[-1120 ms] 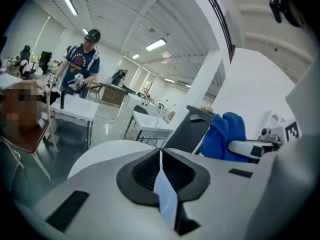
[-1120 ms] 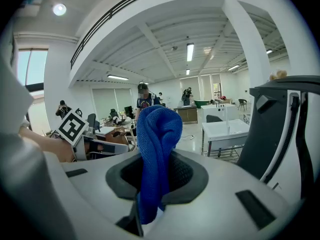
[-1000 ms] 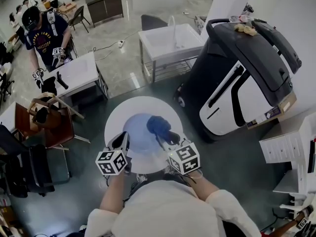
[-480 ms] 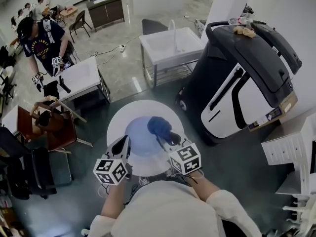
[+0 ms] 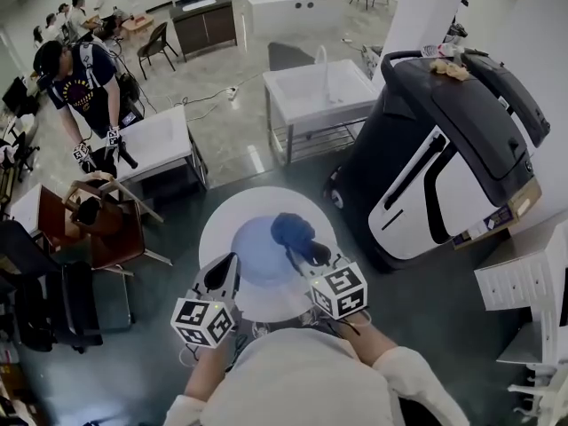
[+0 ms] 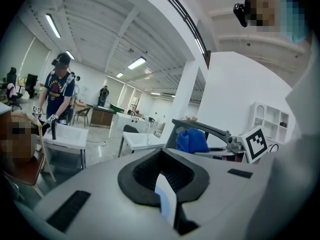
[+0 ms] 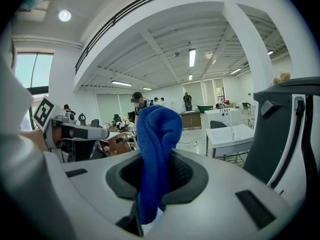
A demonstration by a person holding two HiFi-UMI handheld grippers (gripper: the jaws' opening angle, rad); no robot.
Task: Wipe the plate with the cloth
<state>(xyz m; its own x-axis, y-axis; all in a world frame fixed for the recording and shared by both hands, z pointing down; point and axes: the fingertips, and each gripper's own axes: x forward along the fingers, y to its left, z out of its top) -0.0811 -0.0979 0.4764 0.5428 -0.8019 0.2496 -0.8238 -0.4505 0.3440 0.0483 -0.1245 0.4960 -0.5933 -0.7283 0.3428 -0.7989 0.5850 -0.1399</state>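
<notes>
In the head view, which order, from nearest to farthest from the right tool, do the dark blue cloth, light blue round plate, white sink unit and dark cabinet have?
1. dark blue cloth, gripped in the right tool.
2. light blue round plate, just left of it.
3. white sink unit, farther ahead.
4. dark cabinet, at the far back.

A table stands before the person, a plate over its middle. The left gripper is at the plate's near left rim, the right gripper at its near right, the cloth over its far right. Behind the table stands a sink; to the table's right, a machine.
</notes>
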